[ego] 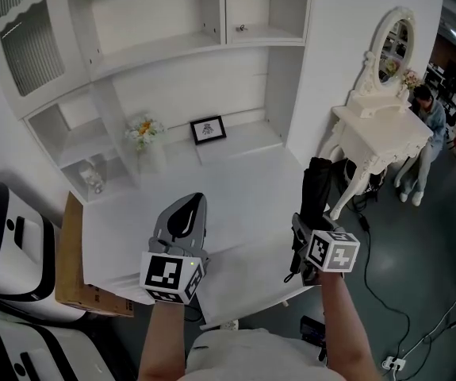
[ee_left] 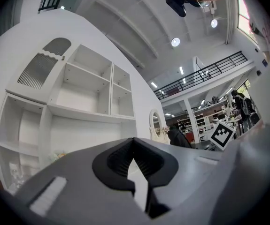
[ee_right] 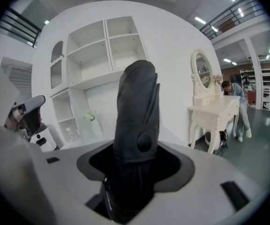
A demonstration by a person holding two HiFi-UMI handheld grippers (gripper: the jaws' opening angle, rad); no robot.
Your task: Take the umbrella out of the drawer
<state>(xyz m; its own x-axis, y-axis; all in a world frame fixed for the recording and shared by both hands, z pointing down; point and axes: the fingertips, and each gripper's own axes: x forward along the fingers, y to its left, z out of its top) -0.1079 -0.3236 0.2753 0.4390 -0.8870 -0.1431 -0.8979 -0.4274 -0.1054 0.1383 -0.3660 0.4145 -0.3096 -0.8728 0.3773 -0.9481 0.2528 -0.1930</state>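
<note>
A black folded umbrella (ego: 317, 185) stands nearly upright over the right end of the white desk (ego: 235, 205), held above its top. My right gripper (ego: 305, 227) is shut on the umbrella's lower part. In the right gripper view the umbrella (ee_right: 137, 102) rises out from between the jaws of the right gripper (ee_right: 135, 170) and hides their inner faces. My left gripper (ego: 195, 200) hovers over the desk's front middle with its jaws closed tip to tip and nothing between them. The left gripper view shows the same: the left gripper (ee_left: 134, 143) is shut and empty. No drawer shows in any view.
White shelving rises behind the desk, with a framed picture (ego: 208, 130) and flowers (ego: 144, 130) at the back. To the right stands a white dressing table (ego: 378, 133) with a mirror, and a person (ego: 427, 125) beside it. A cardboard box (ego: 77, 280) and white machine (ego: 5, 236) sit on the left.
</note>
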